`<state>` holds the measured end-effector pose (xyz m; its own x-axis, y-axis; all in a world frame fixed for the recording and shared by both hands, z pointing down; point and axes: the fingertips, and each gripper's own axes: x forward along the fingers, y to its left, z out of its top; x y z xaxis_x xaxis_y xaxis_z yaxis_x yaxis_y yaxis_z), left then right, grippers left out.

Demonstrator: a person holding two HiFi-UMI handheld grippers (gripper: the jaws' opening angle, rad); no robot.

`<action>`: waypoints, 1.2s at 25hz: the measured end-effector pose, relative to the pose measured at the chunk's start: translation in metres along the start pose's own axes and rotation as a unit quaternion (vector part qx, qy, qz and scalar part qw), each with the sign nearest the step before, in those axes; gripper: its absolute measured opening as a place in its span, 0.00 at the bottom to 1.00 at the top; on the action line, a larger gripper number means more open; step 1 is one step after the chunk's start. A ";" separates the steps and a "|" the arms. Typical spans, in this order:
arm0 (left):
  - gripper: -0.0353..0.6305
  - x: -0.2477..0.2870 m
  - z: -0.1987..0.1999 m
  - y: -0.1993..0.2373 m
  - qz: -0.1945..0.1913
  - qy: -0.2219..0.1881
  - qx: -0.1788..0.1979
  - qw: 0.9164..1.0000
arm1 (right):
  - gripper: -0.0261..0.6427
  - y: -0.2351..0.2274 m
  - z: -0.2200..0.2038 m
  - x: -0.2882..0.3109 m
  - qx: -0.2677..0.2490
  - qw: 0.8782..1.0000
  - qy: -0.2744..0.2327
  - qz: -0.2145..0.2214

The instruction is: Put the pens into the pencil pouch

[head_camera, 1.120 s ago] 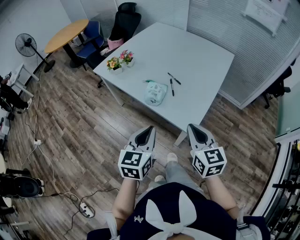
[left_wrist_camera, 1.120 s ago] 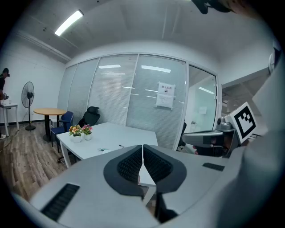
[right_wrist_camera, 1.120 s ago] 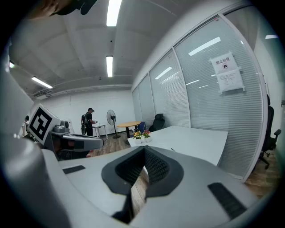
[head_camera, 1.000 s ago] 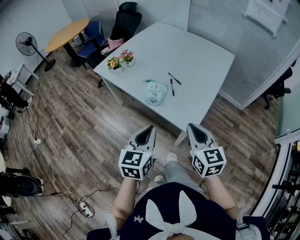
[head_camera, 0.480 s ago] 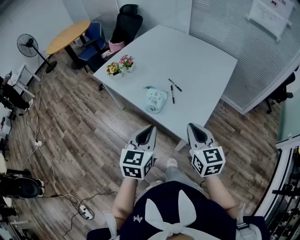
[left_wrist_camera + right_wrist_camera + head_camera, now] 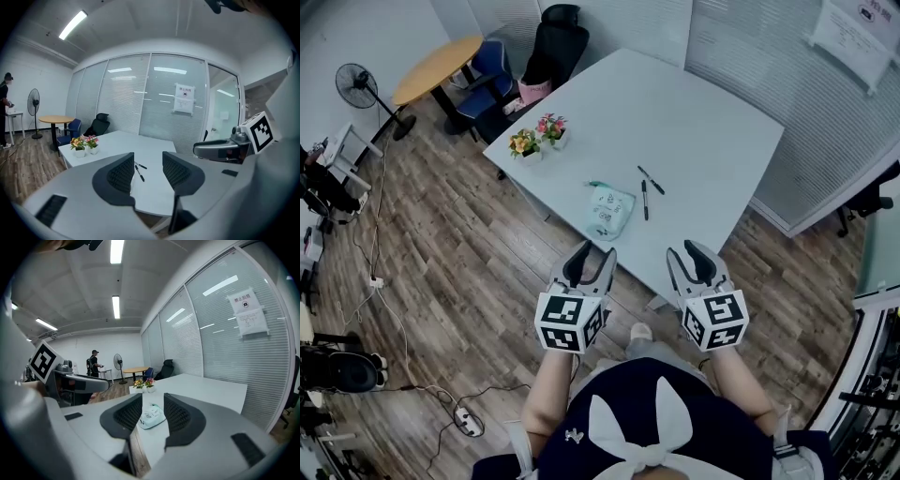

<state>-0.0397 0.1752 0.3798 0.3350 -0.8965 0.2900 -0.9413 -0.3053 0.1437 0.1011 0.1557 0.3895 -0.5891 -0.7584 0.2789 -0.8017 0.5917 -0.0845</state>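
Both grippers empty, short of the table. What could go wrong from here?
1. The pouch lies near the table's front edge; a nudge could slide it off.
2. The two pens lie flat and close together; pinching one may roll the other away.
3. Whether the pouch is open cannot be told. The left gripper and right gripper have just been opening, nothing between their jaws; one may need to hold it open.
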 end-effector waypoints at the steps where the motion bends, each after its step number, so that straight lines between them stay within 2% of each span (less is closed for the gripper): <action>1: 0.33 0.005 -0.001 0.002 0.004 0.003 0.000 1.000 | 0.25 -0.003 -0.001 0.004 0.000 1.000 0.002 0.003; 6: 0.37 0.028 -0.005 0.005 0.019 0.016 -0.002 1.000 | 0.31 -0.017 -0.007 0.021 0.000 1.000 0.015 0.021; 13: 0.38 0.050 -0.010 0.007 0.031 0.033 -0.009 0.999 | 0.31 -0.029 -0.008 0.039 0.000 0.999 0.024 0.041; 21: 0.38 0.069 -0.015 0.024 0.041 0.053 -0.034 0.997 | 0.31 -0.033 -0.008 0.057 -0.003 0.998 0.030 0.052; 25: 0.38 0.086 -0.016 0.037 0.033 0.064 -0.038 0.997 | 0.31 -0.037 -0.009 0.071 0.001 0.998 0.034 0.049; 30: 0.38 0.116 -0.024 0.056 0.003 0.102 -0.053 0.993 | 0.31 -0.045 -0.011 0.095 0.013 0.998 0.045 0.031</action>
<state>-0.0527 0.0615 0.4438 0.3400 -0.8115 0.4752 -0.9377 -0.2537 0.2375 0.0822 0.0605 0.4300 -0.6278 -0.6915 0.3574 -0.7663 0.6295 -0.1283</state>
